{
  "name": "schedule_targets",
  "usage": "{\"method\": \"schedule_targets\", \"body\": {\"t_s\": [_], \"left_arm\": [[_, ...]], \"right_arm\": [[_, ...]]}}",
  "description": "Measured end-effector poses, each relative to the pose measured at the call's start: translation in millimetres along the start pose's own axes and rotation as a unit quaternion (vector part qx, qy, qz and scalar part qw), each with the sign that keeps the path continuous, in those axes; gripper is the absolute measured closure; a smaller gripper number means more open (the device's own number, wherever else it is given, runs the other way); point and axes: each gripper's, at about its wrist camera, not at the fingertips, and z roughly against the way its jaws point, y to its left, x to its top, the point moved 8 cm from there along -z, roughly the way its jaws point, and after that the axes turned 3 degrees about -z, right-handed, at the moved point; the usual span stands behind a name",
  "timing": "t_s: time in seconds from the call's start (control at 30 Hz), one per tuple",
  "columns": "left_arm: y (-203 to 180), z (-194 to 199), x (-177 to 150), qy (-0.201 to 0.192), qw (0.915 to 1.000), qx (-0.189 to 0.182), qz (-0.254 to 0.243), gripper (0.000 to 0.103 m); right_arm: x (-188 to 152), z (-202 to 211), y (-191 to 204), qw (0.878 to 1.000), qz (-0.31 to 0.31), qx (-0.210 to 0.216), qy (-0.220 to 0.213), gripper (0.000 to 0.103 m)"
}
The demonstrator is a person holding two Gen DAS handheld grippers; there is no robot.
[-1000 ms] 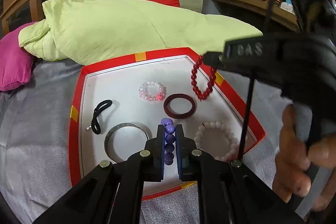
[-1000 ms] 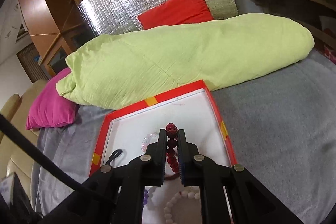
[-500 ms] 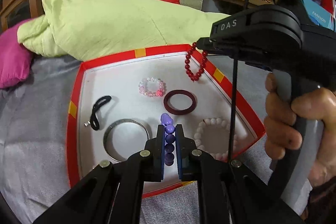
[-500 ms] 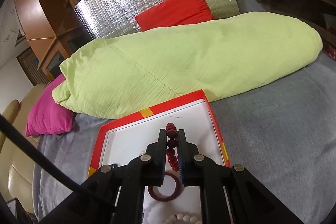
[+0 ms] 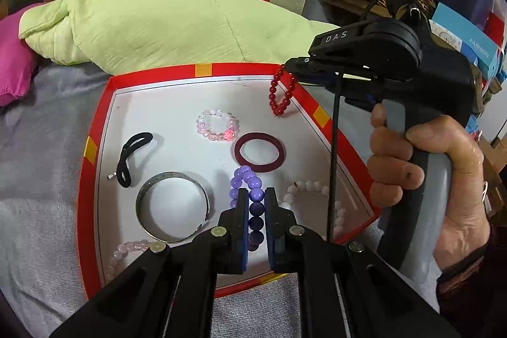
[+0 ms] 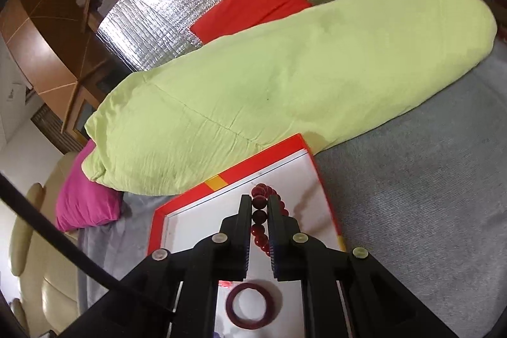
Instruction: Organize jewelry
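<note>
We hold two pieces above the red-rimmed white tray [image 5: 98, 129]: the left gripper [image 5: 256, 198] clamps the purple bead bracelet [image 5: 245, 179], the right gripper [image 6: 259, 205] clamps the dark red bead bracelet [image 5: 280, 97], probably not touching the tray floor. Next we should lower each onto a free spot.

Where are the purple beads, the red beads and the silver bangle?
purple beads [image 5: 245, 176], left wrist view, on the loop's top.
red beads [image 5: 279, 98], left wrist view, on the hanging strand.
silver bangle [image 5: 141, 205], left wrist view, on its left band.
</note>
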Motion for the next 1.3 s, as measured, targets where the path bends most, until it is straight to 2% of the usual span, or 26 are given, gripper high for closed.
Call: {"method": "schedule_targets", "body": {"t_s": [0.2, 0.43, 0.77, 0.8, 0.87, 0.93, 1.03, 1.17, 1.3], "left_arm": [[1, 0, -2, 0.002, 1.0, -0.005, 0.004, 0.093], [-5, -4, -5, 0.012, 0.9999, -0.008, -0.004, 0.093], [-2, -5, -6, 0.018, 0.9998, 0.0, -0.001, 0.092], [1, -7, -4, 0.018, 0.9998, 0.002, 0.0, 0.09], [4, -6, -2, 0.015, 0.9998, 0.012, 0.002, 0.069], [8, -2, 0, 0.007, 0.9997, 0.024, 0.001, 0.055], [13, 5, 3, -0.001, 0.9996, 0.027, 0.001, 0.052], [29, 17, 8, -0.015, 0.9986, 0.051, 0.005, 0.043], [55, 33, 12, -0.031, 0.9962, 0.075, 0.032, 0.039]], "right_arm": [[-5, -10, 15, 1.0, 0.007, 0.014, 0.006, 0.092], [-8, -17, -2, 1.0, 0.003, -0.022, 0.006, 0.091], [-6, -8, -1, 1.0, 0.01, -0.027, 0.002, 0.089], [-5, -7, 0, 1.0, 0.011, -0.026, 0.002, 0.089], [-6, -3, 1, 1.0, 0.011, -0.025, 0.005, 0.089], [-6, 2, 1, 0.999, 0.017, -0.031, 0.005, 0.089], [-7, 11, -1, 0.999, 0.017, -0.035, 0.008, 0.077], [-9, 28, -3, 0.999, 0.029, -0.044, 0.003, 0.077], [-7, 50, -2, 0.998, 0.034, -0.044, -0.006, 0.077]]}}
